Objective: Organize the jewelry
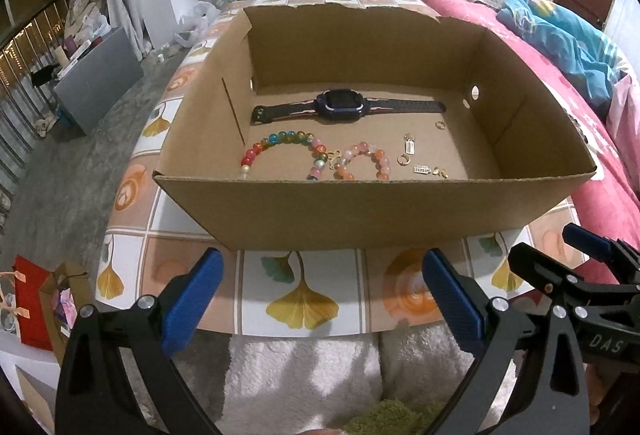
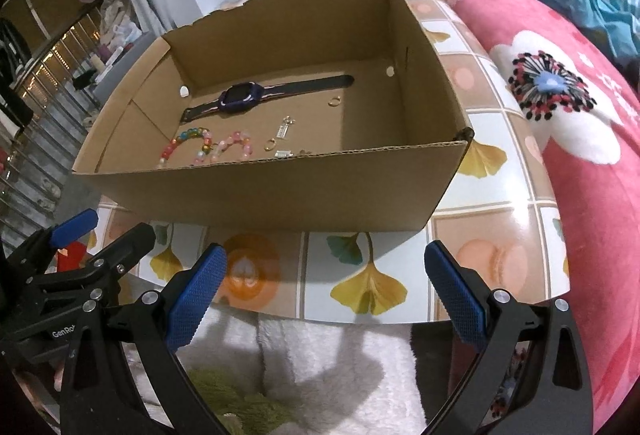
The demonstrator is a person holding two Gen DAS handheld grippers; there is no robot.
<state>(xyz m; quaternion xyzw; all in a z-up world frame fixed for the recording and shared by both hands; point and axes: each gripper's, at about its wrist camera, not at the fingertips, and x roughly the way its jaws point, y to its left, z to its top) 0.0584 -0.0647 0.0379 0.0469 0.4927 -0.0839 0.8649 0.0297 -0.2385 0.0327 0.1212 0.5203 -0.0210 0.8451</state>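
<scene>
A pink bed (image 2: 560, 139) is beside the tiled surface (image 1: 304, 299). One cardboard box (image 1: 360, 211) holds one watch (image 1: 340, 106), two bead bracelets (image 1: 280, 151) and small gold charms (image 1: 409, 147). The left claw (image 1: 322, 299) and right claw (image 2: 326, 295) are both wide open and hold nothing, near the box's front wall.

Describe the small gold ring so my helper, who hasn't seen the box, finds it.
Look inside the open cardboard box, just in front of the watch strap's right end. The gold ring lies alone there, a plain tiny hoop, apart from the charms nearer the front wall.

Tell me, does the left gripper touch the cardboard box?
Apart. In the left wrist view the left gripper hangs open short of the cardboard box, with patterned tabletop visible between them.
</scene>
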